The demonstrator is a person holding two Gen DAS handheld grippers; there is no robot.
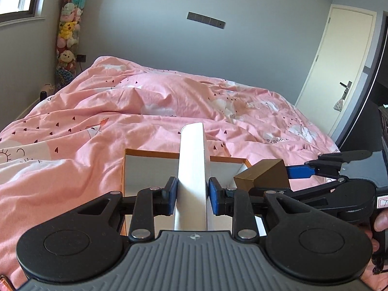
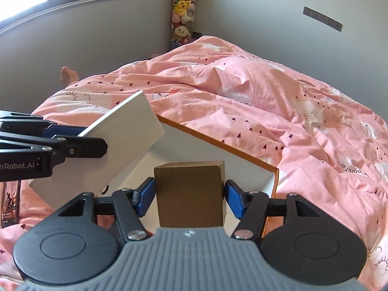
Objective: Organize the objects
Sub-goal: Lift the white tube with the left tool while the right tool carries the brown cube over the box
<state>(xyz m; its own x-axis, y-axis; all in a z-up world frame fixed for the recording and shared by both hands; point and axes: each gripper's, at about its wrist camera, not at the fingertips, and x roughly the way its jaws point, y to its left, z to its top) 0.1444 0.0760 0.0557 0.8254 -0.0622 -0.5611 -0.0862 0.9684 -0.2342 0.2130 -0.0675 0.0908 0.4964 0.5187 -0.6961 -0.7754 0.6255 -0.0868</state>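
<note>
My left gripper (image 1: 192, 195) is shut on a flat white box (image 1: 192, 169), held on edge above an open cardboard box (image 1: 150, 154) with an orange rim and white inside, which lies on the pink bed. The white box also shows in the right wrist view (image 2: 126, 140), tilted over the open box's (image 2: 218, 143) left side. My right gripper (image 2: 189, 195) is shut on a small brown box (image 2: 190, 191) held over the open box. In the left wrist view the brown box (image 1: 263, 174) sits at the right, in the right gripper (image 1: 274, 175).
A rumpled pink duvet (image 2: 278, 101) covers the bed. A phone (image 2: 9, 201) lies on the bed at the left. A bare foot (image 2: 69, 75) rests at the bed's far edge. A column of plush toys (image 1: 69, 29) stands in the corner. A door (image 1: 337, 60) is at right.
</note>
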